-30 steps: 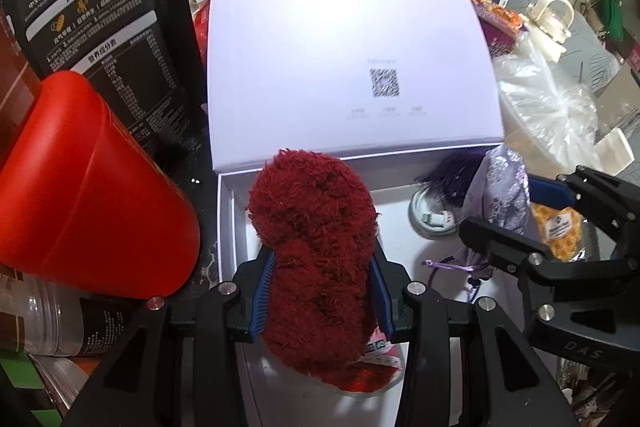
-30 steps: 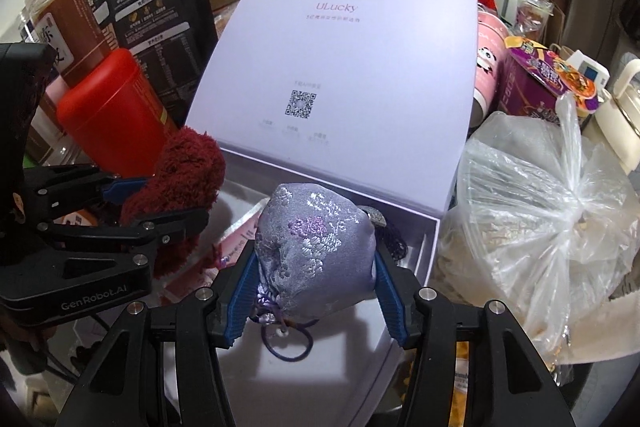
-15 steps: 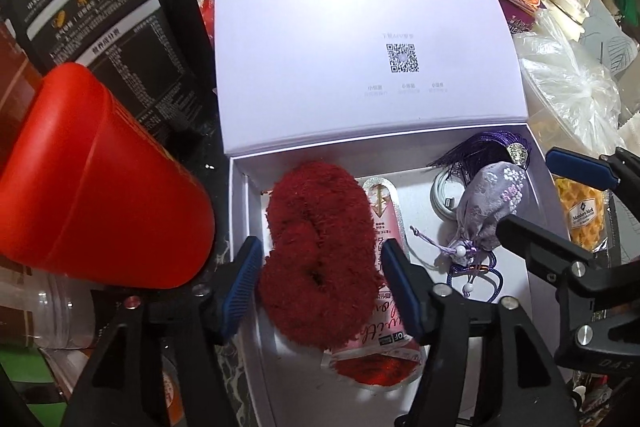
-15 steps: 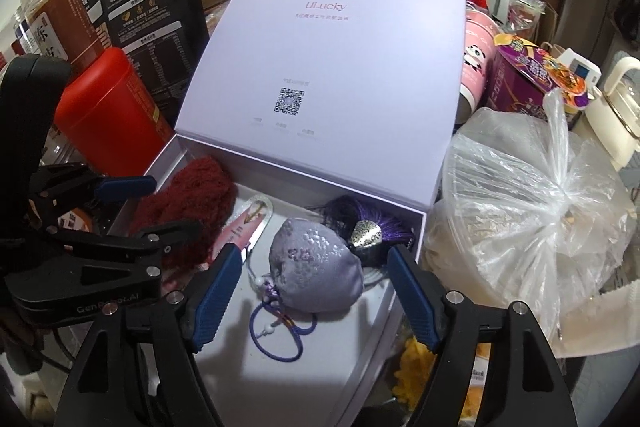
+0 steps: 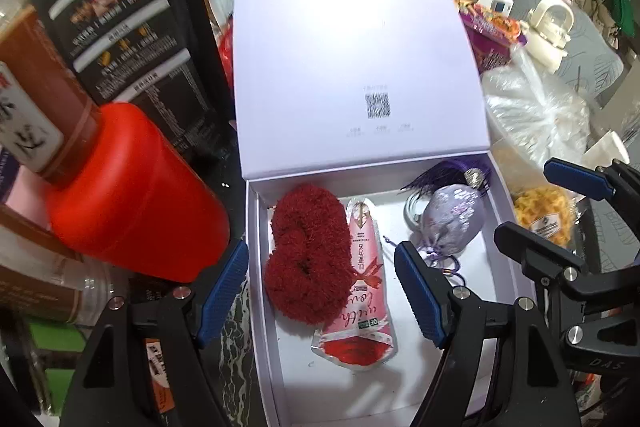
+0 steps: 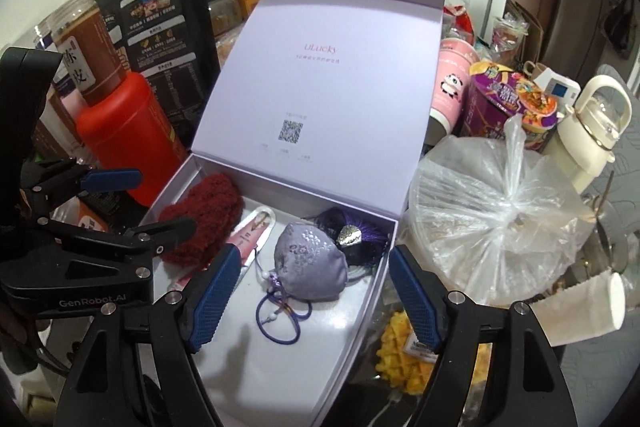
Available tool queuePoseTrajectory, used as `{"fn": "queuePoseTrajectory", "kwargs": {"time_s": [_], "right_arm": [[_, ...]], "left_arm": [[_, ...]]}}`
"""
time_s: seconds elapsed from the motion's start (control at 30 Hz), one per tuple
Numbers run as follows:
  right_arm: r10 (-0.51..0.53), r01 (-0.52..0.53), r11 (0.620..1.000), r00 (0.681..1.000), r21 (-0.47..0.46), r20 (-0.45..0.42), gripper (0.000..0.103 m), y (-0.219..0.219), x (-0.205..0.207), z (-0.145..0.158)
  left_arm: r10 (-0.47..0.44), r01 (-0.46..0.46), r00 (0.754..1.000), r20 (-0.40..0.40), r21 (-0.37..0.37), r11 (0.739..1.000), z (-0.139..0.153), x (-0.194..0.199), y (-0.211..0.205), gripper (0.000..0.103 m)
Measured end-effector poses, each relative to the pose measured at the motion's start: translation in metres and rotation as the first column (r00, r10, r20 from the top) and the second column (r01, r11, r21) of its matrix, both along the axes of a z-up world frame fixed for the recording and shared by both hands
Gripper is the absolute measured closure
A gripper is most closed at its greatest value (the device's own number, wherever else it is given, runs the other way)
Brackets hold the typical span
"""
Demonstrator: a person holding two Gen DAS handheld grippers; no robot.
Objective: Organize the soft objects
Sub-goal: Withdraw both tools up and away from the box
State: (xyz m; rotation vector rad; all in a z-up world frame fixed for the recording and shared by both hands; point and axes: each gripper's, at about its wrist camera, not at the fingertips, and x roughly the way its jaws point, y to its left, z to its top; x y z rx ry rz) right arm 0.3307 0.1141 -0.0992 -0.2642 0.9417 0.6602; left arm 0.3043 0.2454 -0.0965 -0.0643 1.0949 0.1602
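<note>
An open lilac gift box (image 5: pixel 262 307) holds a dark red fluffy scrunchie (image 5: pixel 308 259) at its left and a lilac embroidered drawstring pouch (image 5: pixel 454 223) at its right. Both lie loose on the box floor. My left gripper (image 5: pixel 320 255) hovers above the scrunchie, its jaws opening wide, pads clear of it. My right gripper (image 6: pixel 312 255) hangs open above the pouch (image 6: pixel 312 263) without touching it. A pink sachet (image 5: pixel 364 287) lies between the two soft items, partly under the scrunchie (image 6: pixel 208 219). A purple tassel (image 5: pixel 444 179) sits behind the pouch.
The box lid (image 5: pixel 352 67) stands upright behind. A red canister (image 5: pixel 132 195) and a black pouch (image 5: pixel 120 27) crowd the left side. A knotted clear plastic bag (image 6: pixel 500 219), a yellow snack pack (image 6: pixel 400 343), a noodle cup (image 6: pixel 504 99) and a white bottle (image 6: pixel 588 131) fill the right.
Both grippers opened and let go: the scrunchie and the pouch dropped into the box. Both hands then rose and drew back from the box floor.
</note>
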Motion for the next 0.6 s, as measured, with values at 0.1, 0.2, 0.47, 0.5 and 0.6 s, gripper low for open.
{"fn": "queuePoseTrajectory", "kwargs": {"time_s": [0.1, 0.2, 0.47, 0.5, 0.6], "right_arm": [[-0.002, 0.002, 1.0, 1.0, 0.007, 0.016, 0.026, -0.002, -0.005, 0.009], [-0.005, 0.004, 1.0, 0.999, 0.016, 0.034, 0.026, -0.006, -0.011, 0.021], [-0.019, 0.015, 0.999, 0.995, 0.036, 0.099, 0.026, -0.019, -0.035, 0.057], [-0.021, 0.017, 0.999, 0.994, 0.038, 0.105, 0.026, -0.021, -0.037, 0.06], [-0.032, 0.026, 0.998, 0.991, 0.05, 0.129, 0.026, -0.028, -0.049, 0.074]], "left_arm": [[0.002, -0.002, 1.0, 0.022, 0.002, 1.0, 0.015, -0.013, 0.001, 0.028], [0.001, -0.001, 0.999, 0.046, 0.004, 1.0, 0.026, -0.013, -0.002, 0.028], [-0.007, 0.006, 0.994, 0.109, 0.014, 1.0, 0.059, -0.033, -0.013, 0.028], [-0.009, 0.007, 0.993, 0.12, 0.015, 1.0, 0.065, -0.036, -0.015, 0.028], [-0.014, 0.011, 0.989, 0.145, 0.022, 1.0, 0.08, -0.044, -0.021, 0.028]]}}
